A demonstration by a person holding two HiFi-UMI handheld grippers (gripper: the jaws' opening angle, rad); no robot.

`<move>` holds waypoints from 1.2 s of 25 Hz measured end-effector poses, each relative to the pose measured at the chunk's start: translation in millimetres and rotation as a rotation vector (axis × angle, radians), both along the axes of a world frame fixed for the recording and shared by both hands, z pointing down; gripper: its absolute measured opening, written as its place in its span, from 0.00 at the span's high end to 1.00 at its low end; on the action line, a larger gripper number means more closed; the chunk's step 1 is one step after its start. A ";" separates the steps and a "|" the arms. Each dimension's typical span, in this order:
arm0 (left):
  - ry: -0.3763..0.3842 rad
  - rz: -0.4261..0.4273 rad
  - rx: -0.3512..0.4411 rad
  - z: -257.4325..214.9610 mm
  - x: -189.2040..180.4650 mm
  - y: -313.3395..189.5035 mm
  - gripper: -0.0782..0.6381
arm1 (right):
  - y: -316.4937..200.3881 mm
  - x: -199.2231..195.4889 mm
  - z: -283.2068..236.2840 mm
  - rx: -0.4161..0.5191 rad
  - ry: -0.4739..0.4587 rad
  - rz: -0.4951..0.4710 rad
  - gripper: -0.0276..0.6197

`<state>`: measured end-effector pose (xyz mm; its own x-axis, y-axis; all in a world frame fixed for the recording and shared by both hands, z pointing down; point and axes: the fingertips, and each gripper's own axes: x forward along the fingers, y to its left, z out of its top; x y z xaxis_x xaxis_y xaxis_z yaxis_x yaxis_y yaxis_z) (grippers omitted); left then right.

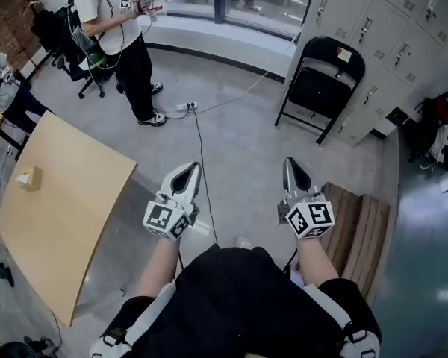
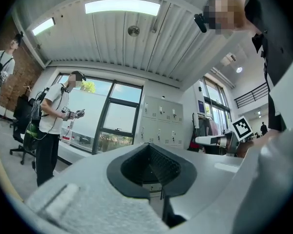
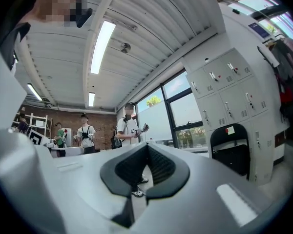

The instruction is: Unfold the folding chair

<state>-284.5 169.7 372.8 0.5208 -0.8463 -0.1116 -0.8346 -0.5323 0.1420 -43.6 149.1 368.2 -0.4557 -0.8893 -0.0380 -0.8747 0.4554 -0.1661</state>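
The black folding chair (image 1: 321,86) stands folded flat, leaning against the grey lockers (image 1: 388,28) at the far right. The right gripper view shows the chair (image 3: 230,154) at the right, some way off. My left gripper (image 1: 187,171) and right gripper (image 1: 294,167) are held out side by side over the grey floor, well short of the chair. Both are shut with nothing between the jaws. In the left gripper view my left gripper (image 2: 149,150) points toward the lockers, and the chair is hidden behind it. In the right gripper view my right gripper (image 3: 147,149) shows its jaws shut.
A light wooden table (image 1: 60,207) stands at the left. A person (image 1: 123,36) stands at the back left near an office chair (image 1: 82,69). A power strip (image 1: 187,107) and its cable lie on the floor ahead. A slatted wooden bench (image 1: 362,233) is at my right.
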 end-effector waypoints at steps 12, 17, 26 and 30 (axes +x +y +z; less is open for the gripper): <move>0.001 0.230 0.007 13.4 15.7 26.1 0.89 | 91.6 8.2 10.4 -0.009 0.022 0.237 0.95; 0.002 0.347 0.003 12.0 74.5 35.1 0.89 | 126.8 54.1 10.7 -0.025 0.032 0.356 0.95; -0.008 0.471 0.022 2.3 150.0 16.2 0.89 | 124.3 120.7 0.4 -0.007 0.030 0.466 0.95; -0.024 0.486 0.036 -0.1 177.4 -7.0 0.89 | 96.8 147.9 -3.3 0.011 0.027 0.467 0.95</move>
<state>-107.1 162.7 372.7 0.8575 -0.5005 -0.1191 -0.4911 -0.8653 0.1004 104.3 246.0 364.9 -0.0073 -0.9991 -0.0422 -0.9904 0.0130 -0.1375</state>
